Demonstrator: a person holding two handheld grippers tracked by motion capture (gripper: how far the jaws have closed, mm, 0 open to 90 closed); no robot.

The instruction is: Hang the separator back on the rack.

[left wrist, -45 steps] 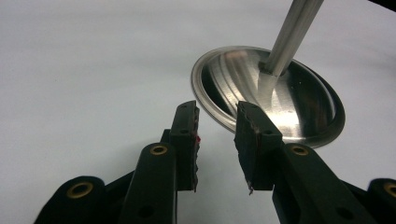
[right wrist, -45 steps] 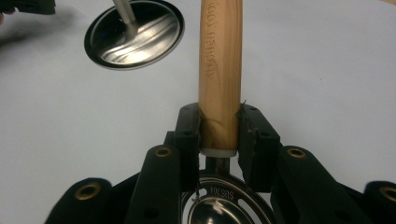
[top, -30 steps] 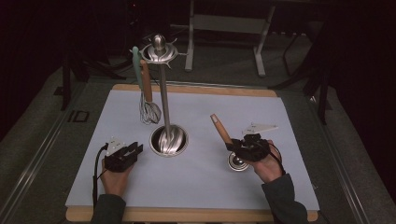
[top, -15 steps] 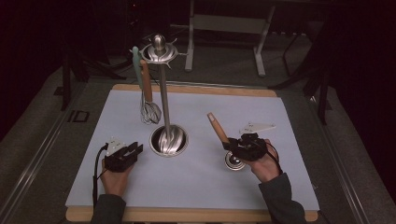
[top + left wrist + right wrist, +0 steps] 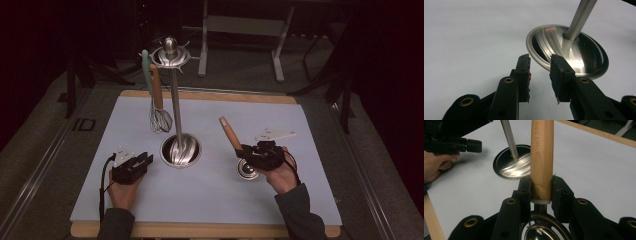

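A wooden-handled utensil (image 5: 229,132) with a round slotted metal head (image 5: 247,169) sits right of centre, its handle (image 5: 541,157) slanting up and away. My right gripper (image 5: 257,152) is shut on the lower end of that handle, both pads pressing it just above the head (image 5: 541,231). My left gripper (image 5: 134,165) rests at the front left, open and holding nothing, its fingertips (image 5: 522,65) close to the rim of the steel stand's round base (image 5: 571,50). The utensil stand (image 5: 176,105) rises at the middle of the mat.
A whisk (image 5: 159,112) with a wooden handle and a teal-handled tool (image 5: 145,70) hang from the stand's top ring (image 5: 170,55). The pale mat (image 5: 210,190) lies on a wooden board. Dark frames and table legs stand beyond the far edge.
My right gripper has shifted slightly to the left with the utensil, and the handle's tip now stands a bit farther up and left. The left gripper has stayed put.
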